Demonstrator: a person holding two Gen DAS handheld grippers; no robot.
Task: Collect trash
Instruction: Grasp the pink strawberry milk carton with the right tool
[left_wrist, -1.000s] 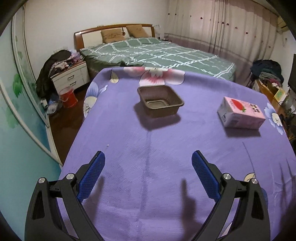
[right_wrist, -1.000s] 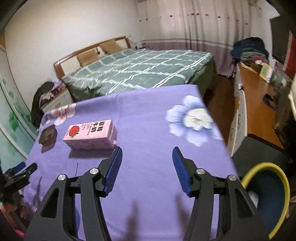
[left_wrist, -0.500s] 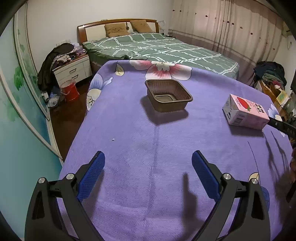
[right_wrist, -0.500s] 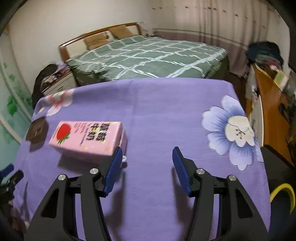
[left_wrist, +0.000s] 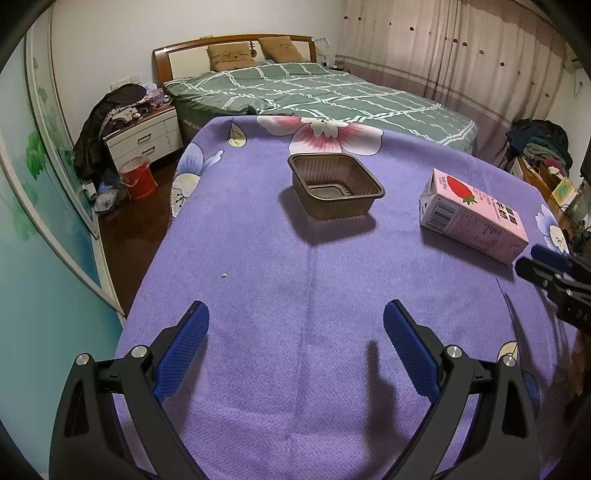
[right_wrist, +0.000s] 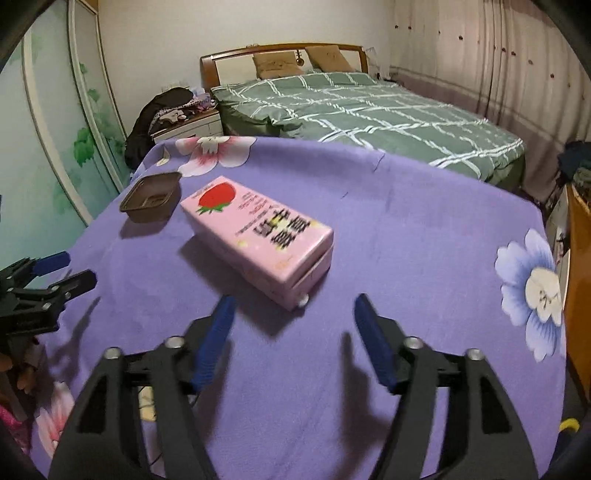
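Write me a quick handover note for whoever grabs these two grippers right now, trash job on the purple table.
Left gripper: jaws open, empty, hovering over bare purple tablecloth, aimed toward the brown plastic tray.
Right gripper: jaws open, empty, lined up just short of the pink strawberry milk carton; not touching it yet.
Things: the carton lies flat on its side on the cloth, cap end facing the right gripper. The tray sits upright and empty, apart from the carton, farther toward the bed.
Done: nothing collected so far.
Left: grasp the carton, likely next with the right gripper, then the tray. No bin is clearly visible in these views.
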